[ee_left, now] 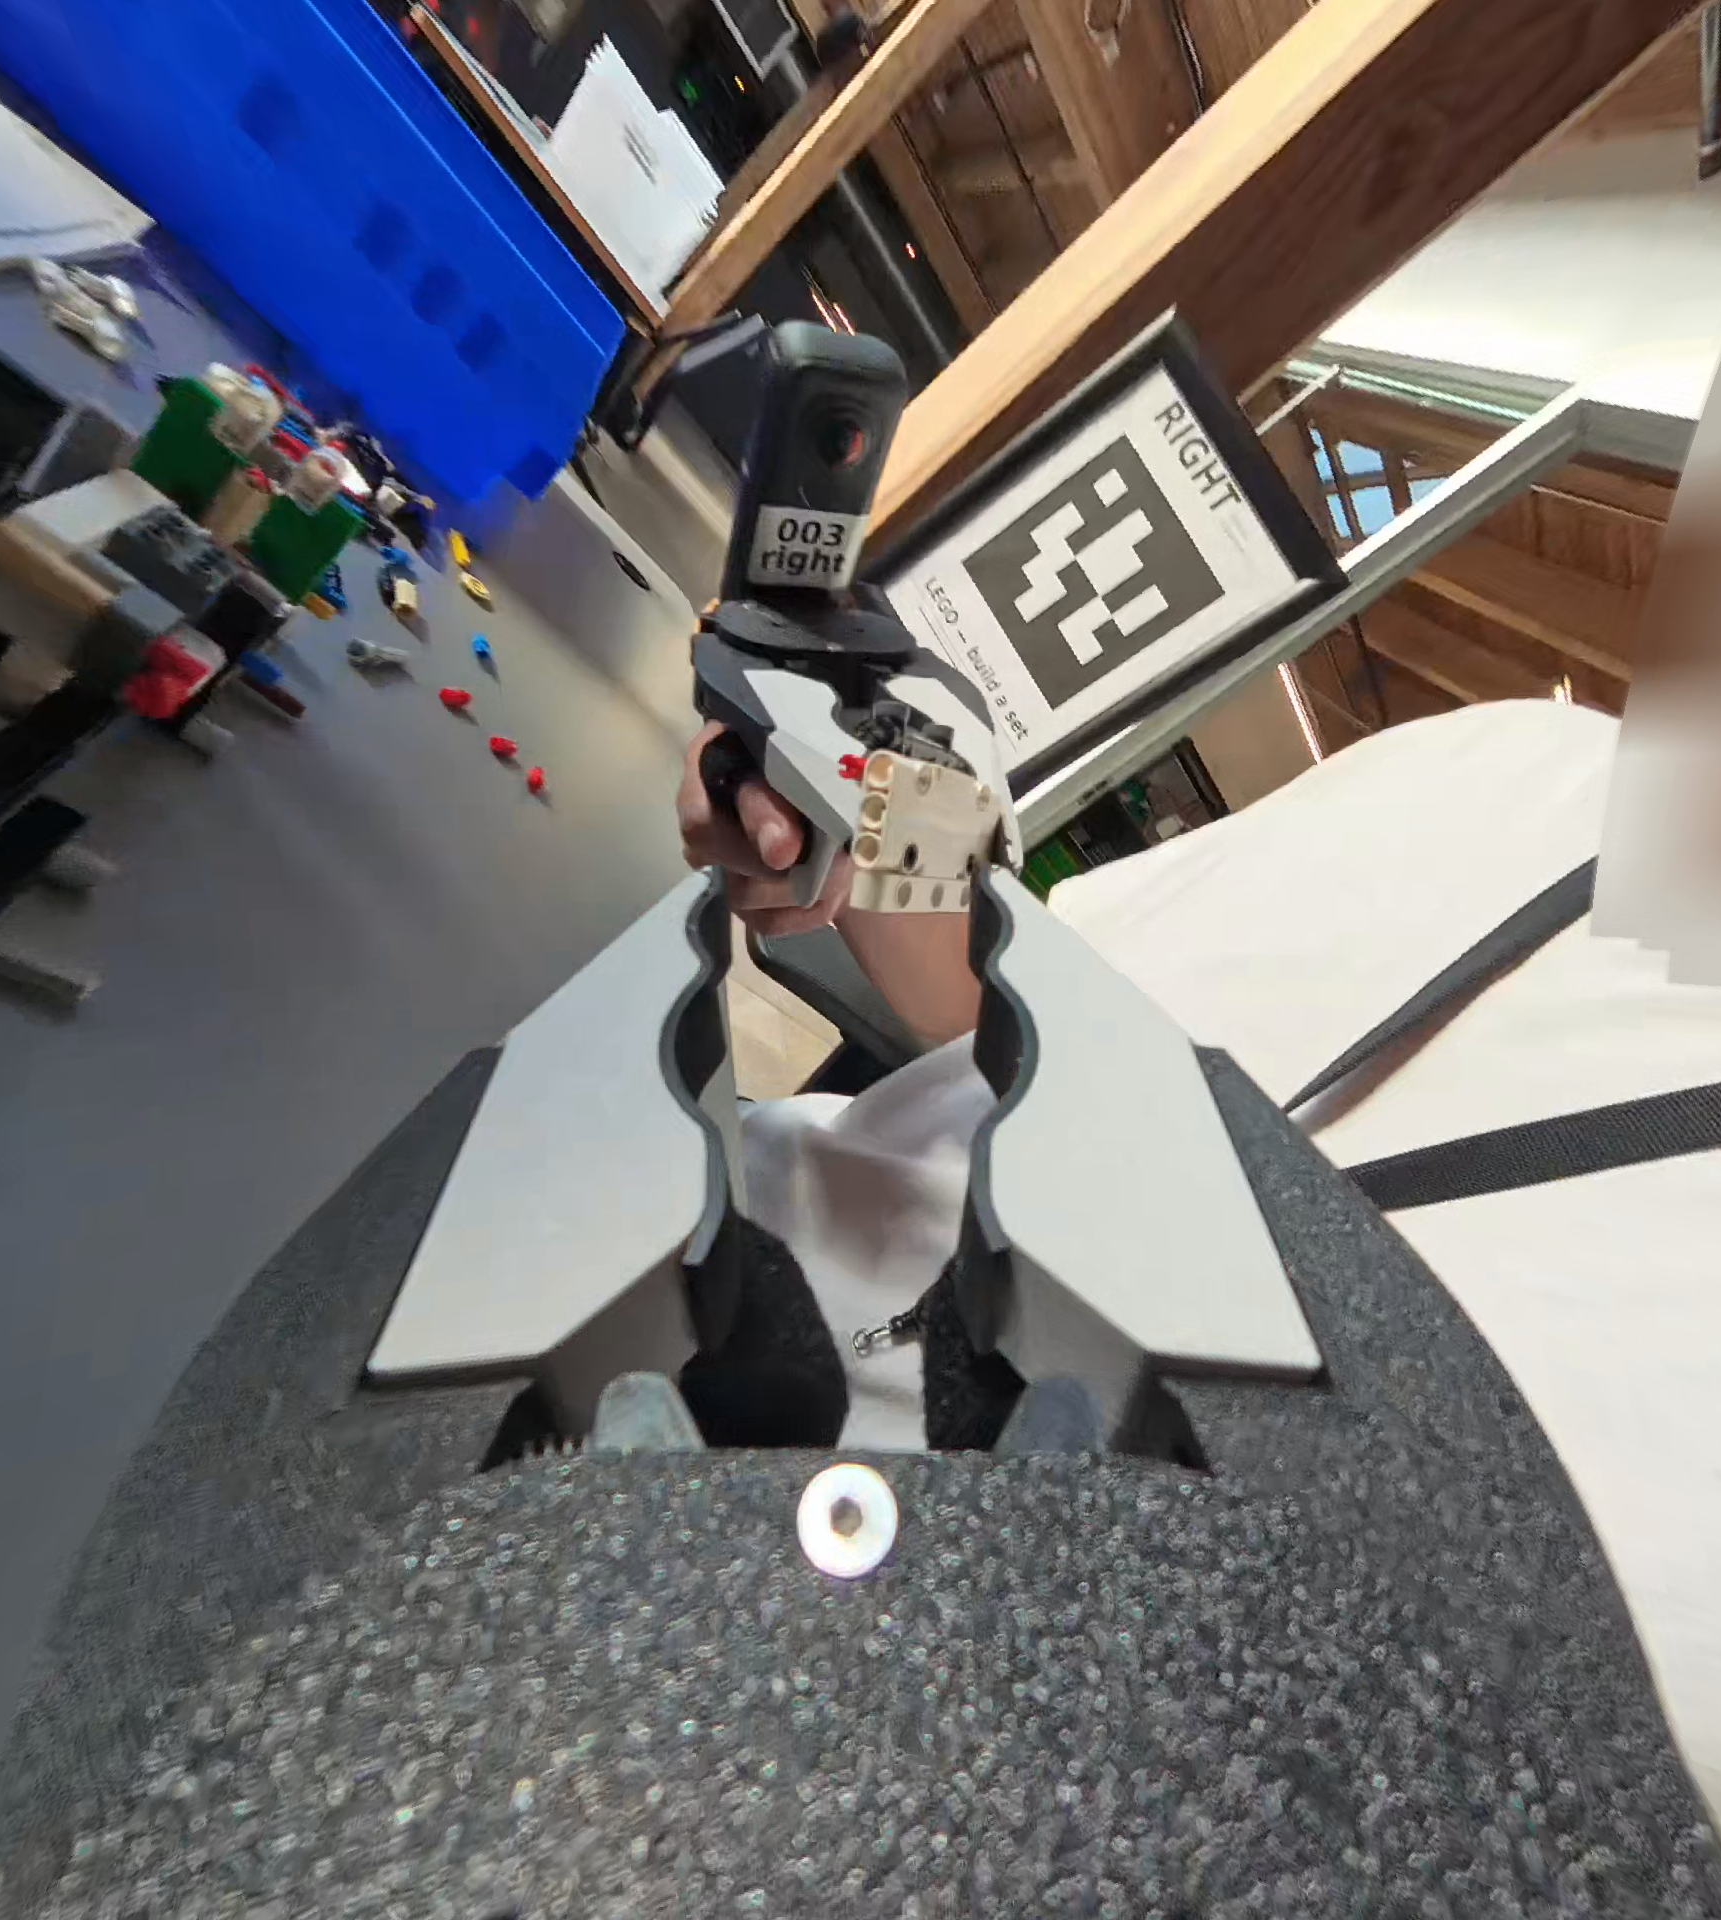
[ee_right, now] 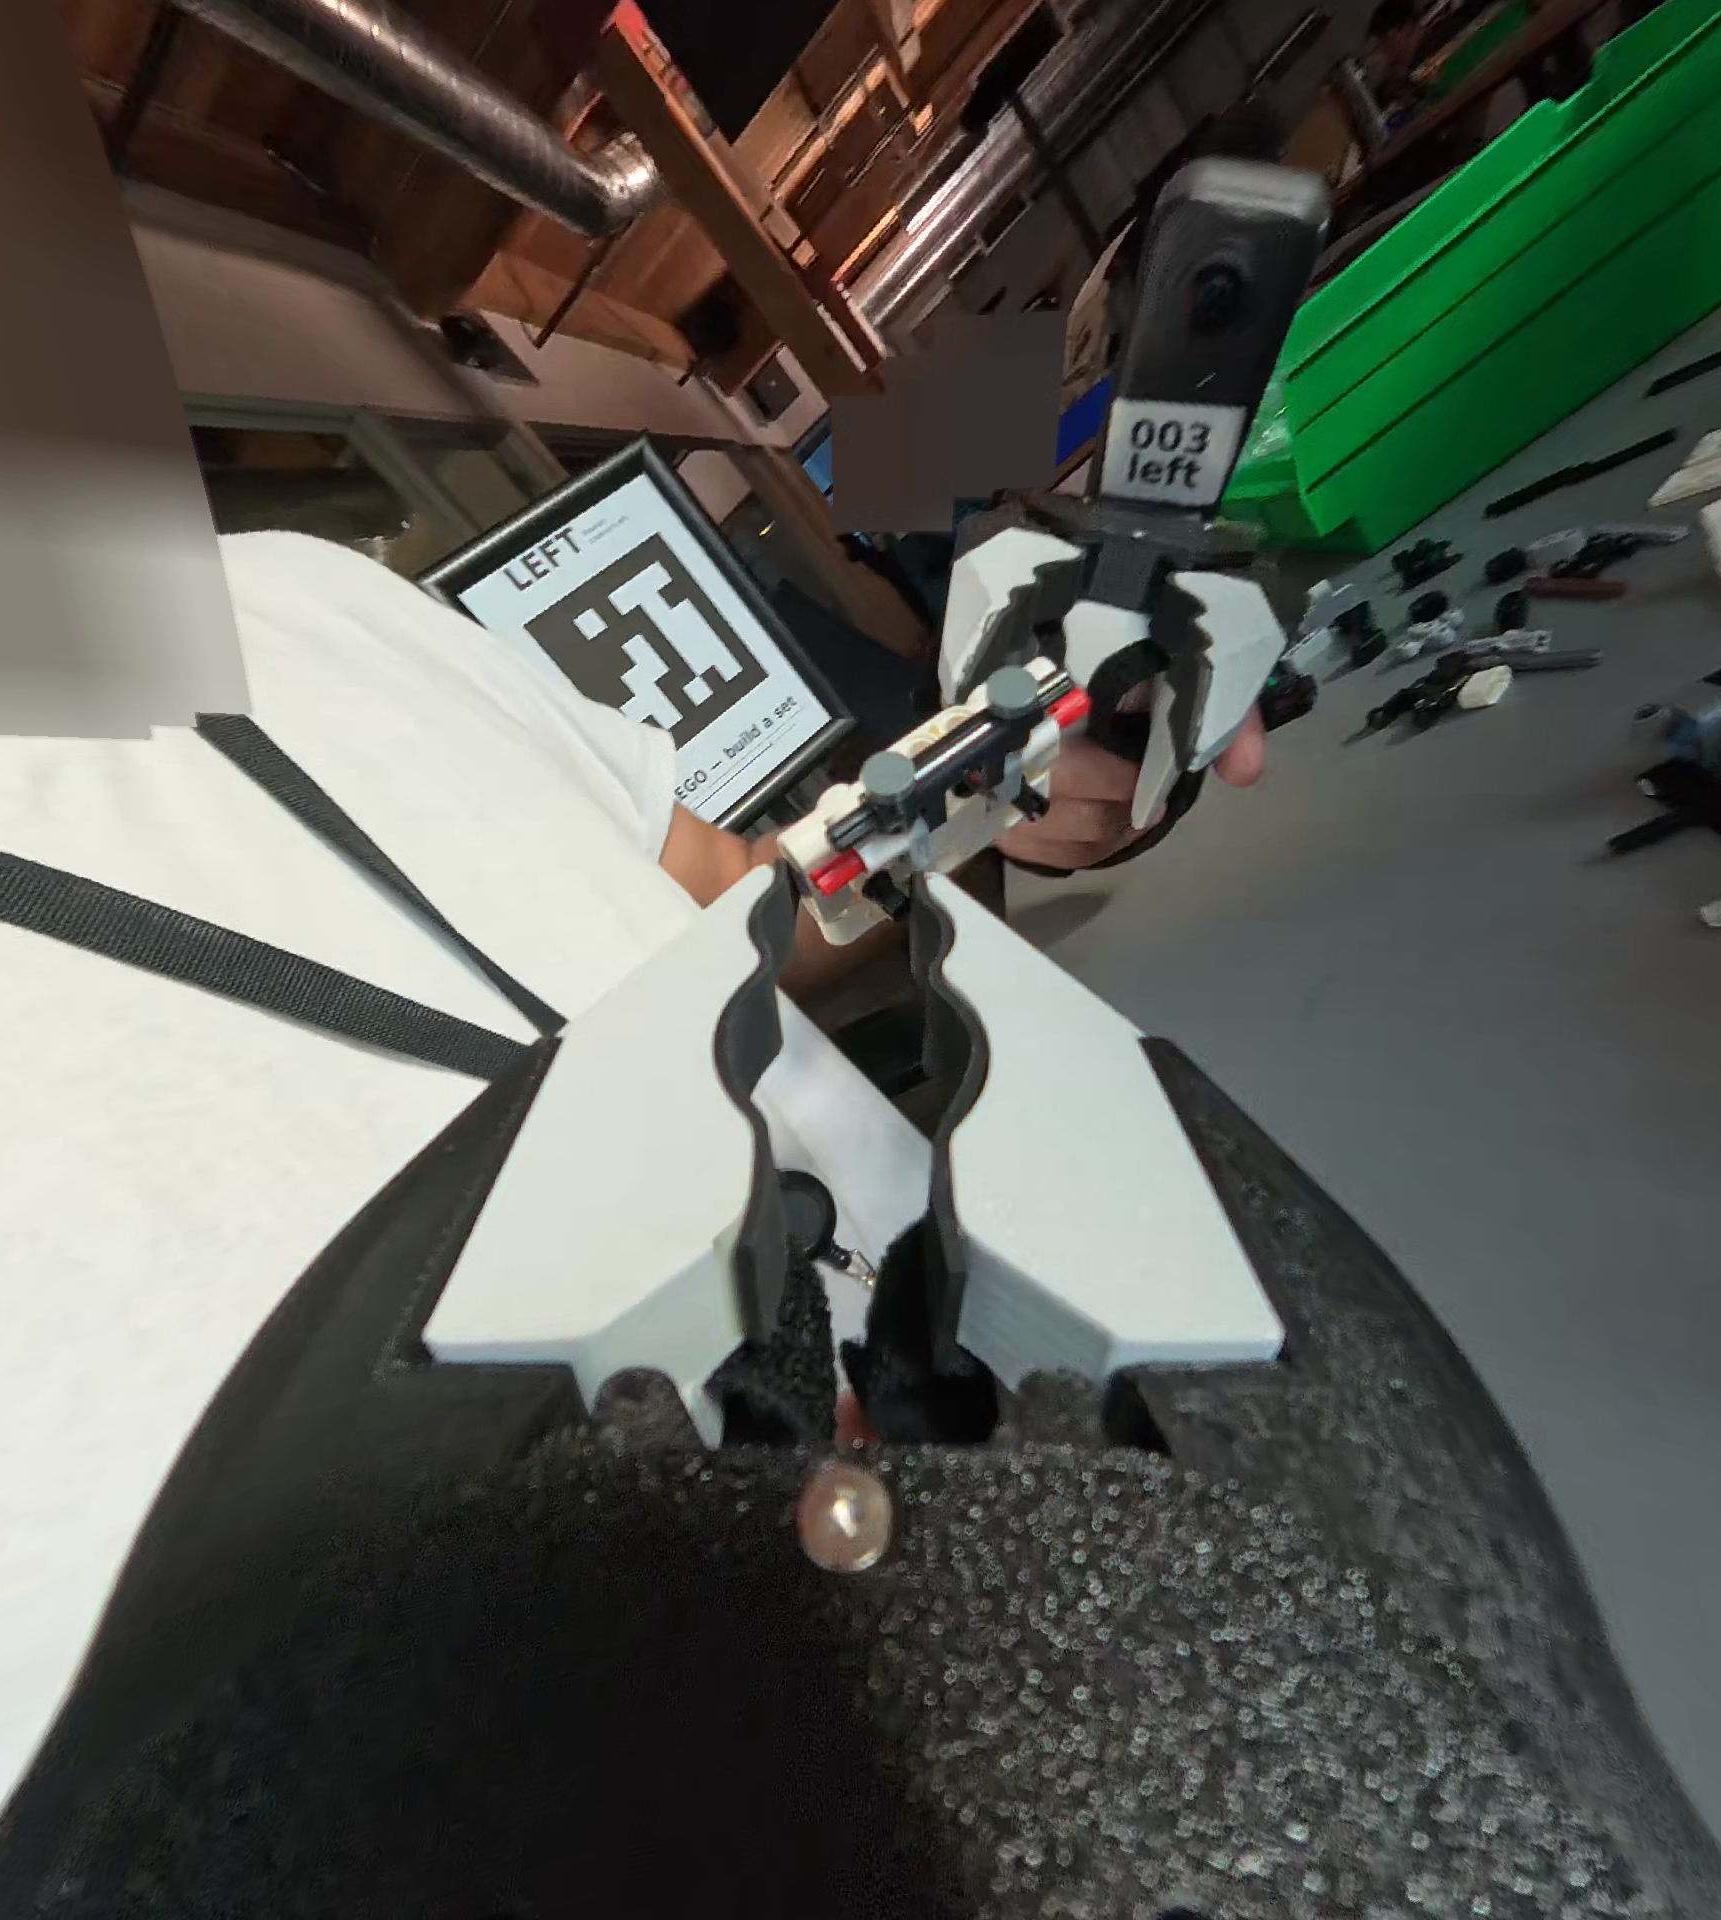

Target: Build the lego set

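1. Your right gripper [ee_right: 851, 883] is clamped on a cream brick assembly [ee_right: 929, 800], both dark pads pressed against its near end; a black rod with two grey round knobs and red tips runs along its top.
2. Your left gripper [ee_left: 845, 888] stands open, its fingers spread wide. Its right fingertip sits just at the cream assembly's lower corner, and the left fingertip is well clear of it.
3. The assembly hangs in the air between the two tools, above the grey tabletop [ee_left: 316, 935], close to your white shirt with its black straps.
4. On the left-hand side of the table you have a heap of green, tan, grey and red bricks [ee_left: 212, 499], with small red pegs [ee_left: 497, 743] and blue bits scattered apart on the bare grey surface.
5. A blue bin [ee_left: 368, 239] lies behind that heap.
6. On the other side a green bin [ee_right: 1562, 312] sits behind loose black and white parts [ee_right: 1521, 644].
7. Two framed marker cards [ee_left: 1095, 582] stand at the table's edge.
8. Wooden beams and a metal duct [ee_right: 440, 104] cross overhead.
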Demonstrator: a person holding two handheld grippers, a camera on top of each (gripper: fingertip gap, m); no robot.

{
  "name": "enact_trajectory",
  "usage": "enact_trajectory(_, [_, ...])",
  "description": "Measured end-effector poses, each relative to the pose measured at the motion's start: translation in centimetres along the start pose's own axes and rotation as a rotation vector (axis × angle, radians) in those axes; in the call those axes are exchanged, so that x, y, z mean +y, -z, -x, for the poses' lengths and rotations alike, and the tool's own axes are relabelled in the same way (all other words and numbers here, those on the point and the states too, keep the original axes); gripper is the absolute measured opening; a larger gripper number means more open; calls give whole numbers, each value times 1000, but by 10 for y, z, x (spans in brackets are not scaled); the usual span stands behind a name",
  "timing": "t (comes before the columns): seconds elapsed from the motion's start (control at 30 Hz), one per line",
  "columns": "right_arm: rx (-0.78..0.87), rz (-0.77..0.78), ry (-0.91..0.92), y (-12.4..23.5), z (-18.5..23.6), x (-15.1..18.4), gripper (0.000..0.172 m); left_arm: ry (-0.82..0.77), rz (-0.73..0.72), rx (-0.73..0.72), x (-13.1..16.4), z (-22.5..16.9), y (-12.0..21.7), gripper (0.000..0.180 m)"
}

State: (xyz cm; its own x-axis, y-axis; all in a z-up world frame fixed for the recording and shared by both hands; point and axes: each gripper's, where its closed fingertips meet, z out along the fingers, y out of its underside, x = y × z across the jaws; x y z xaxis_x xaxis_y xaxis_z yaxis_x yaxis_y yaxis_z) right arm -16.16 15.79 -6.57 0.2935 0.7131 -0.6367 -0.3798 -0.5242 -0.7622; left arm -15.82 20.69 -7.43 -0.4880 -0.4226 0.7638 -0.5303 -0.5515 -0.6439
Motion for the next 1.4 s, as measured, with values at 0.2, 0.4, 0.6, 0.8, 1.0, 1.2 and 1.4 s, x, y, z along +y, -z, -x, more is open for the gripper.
enact_trajectory(0.2, [-172, 83, -71, -8, 9, 6, 20, 61, 274, 225, 17, -29, -21, 44])
enact_trajectory(0.4, [-171, 131, -81, -12, -1, 14, 20, 87, 343, 228, 25, -18, -32, 20])
enact_trajectory(0.6, [72, -40, -92, 14, -43, -7, 29, 61, 201, 9, 10, 18, -26, 14])
enact_trajectory(0.8, [467, -36, 78, 24, -73, -12, 32, 176, -77, -132, -15, 37, -17, 14])
enact_trajectory(1.0, [247, -197, -86, 9, -52, -25, 15, 200, -132, 19, -8, 12, -30, 14])
enact_trajectory(1.2, [25, -430, -289, 11, -34, -47, 14, -152, -227, -101, -15, -10, -27, 27])
enact_trajectory(1.4, [13, -498, -277, 5, -39, -51, 14, -171, -358, -234, -29, -10, -17, 16])
